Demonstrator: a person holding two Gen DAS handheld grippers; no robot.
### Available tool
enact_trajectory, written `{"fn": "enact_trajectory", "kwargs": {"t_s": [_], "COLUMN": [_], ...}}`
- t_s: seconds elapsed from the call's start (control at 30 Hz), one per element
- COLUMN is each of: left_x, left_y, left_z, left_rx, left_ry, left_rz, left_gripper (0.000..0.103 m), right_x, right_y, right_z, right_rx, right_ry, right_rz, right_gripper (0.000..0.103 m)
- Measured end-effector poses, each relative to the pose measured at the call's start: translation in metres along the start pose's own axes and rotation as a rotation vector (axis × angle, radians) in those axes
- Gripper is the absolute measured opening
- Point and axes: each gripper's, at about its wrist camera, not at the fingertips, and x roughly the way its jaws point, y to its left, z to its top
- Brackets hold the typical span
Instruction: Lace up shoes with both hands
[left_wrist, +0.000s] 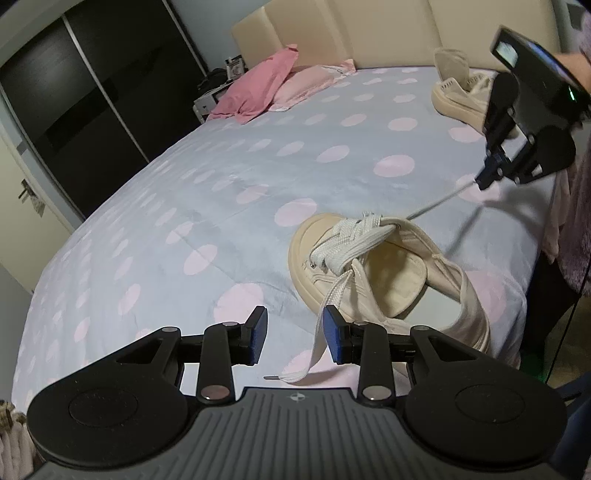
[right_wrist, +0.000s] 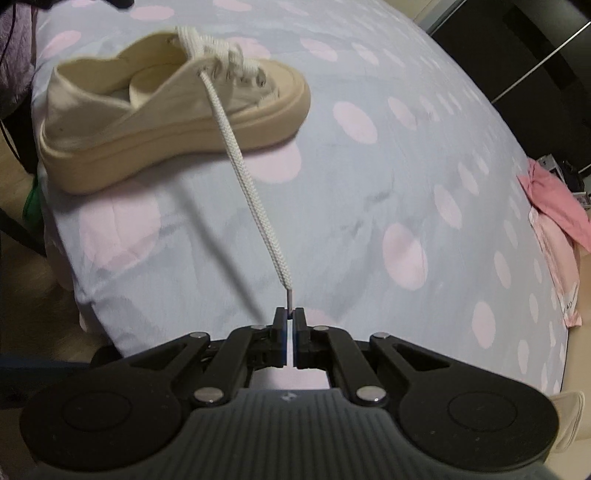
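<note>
Cream canvas shoe (left_wrist: 376, 273) lies on the bed (left_wrist: 184, 206) at lower right of the left view, near the mattress edge. A second shoe (left_wrist: 461, 96) sits at upper right, pink pillows (left_wrist: 258, 88) toward the headboard, a dark wardrobe (left_wrist: 92, 92) at upper left. The bedsheet is pale blue with pink dots. The right claw (right_wrist: 290, 314), angled downward, is clamped on the tip of the taut lace (right_wrist: 243, 173). The left claw (left_wrist: 295, 336) stands apart, gripping nothing; the loose lace end (left_wrist: 325, 332) hangs just beside its right pad.
</note>
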Motion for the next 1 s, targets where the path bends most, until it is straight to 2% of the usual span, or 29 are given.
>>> {"fn": "enact_trajectory", "kwargs": {"t_s": [0.13, 0.23, 0.37, 0.43, 0.47, 0.5, 0.6, 0.63, 0.73, 0.8, 0.83, 0.87, 0.9, 1.0], "left_x": [-0.007, -0.013, -0.021, -0.024, -0.027, -0.029, -0.035, -0.037, -0.043, -0.046, -0.047, -0.049, -0.050, -0.051], "left_y": [0.002, 0.004, 0.009, 0.012, 0.013, 0.015, 0.019, 0.022, 0.029, 0.031, 0.031, 0.032, 0.032, 0.032], "left_z": [0.001, 0.003, 0.006, 0.008, 0.010, 0.011, 0.017, 0.018, 0.021, 0.023, 0.025, 0.025, 0.026, 0.026], "left_rx": [-0.065, -0.123, -0.218, -0.255, -0.268, -0.277, -0.317, -0.341, -0.411, -0.432, -0.439, -0.446, -0.454, -0.489], "left_ry": [-0.012, -0.016, -0.024, -0.031, -0.037, -0.042, -0.065, -0.075, -0.100, -0.108, -0.110, -0.112, -0.114, -0.118], "left_rz": [-0.003, 0.007, 0.021, 0.038, 0.050, 0.062, 0.094, 0.100, 0.108, 0.125, 0.138, 0.154, 0.166, 0.184], "left_gripper": [0.032, 0.042, 0.043, 0.046, 0.047, 0.047, 0.050, 0.054, 0.058, 0.059, 0.060, 0.061, 0.062, 0.062], "right_x": [0.003, 0.002, -0.003, -0.007, -0.010, -0.014, -0.028, -0.034, -0.055, -0.069, -0.075, -0.079, -0.081, -0.080], "right_y": [0.005, 0.005, 0.001, -0.002, -0.004, -0.006, -0.013, -0.015, -0.020, -0.023, -0.023, -0.022, -0.022, -0.014], "right_z": [-0.005, -0.007, -0.008, -0.008, -0.007, -0.005, 0.005, 0.010, 0.027, 0.036, 0.040, 0.043, 0.045, 0.050], "right_rx": [0.001, 0.018, 0.074, 0.095, 0.106, 0.118, 0.173, 0.204, 0.337, 0.472, 0.542, 0.613, 0.692, 0.835], "right_ry": [0.023, 0.029, 0.030, 0.027, 0.020, 0.007, -0.043, -0.071, -0.181, -0.275, -0.313, -0.339, -0.361, -0.396], "right_rz": [-0.006, -0.012, -0.030, -0.087, -0.124, -0.166, -0.268, -0.286, -0.327, -0.315, -0.298, -0.268, -0.219, -0.088], "right_gripper": [0.003, 0.003, 0.005, 0.016, 0.034, 0.040, 0.040, 0.041, 0.051, 0.062, 0.062, 0.065, 0.072, 0.074]}}
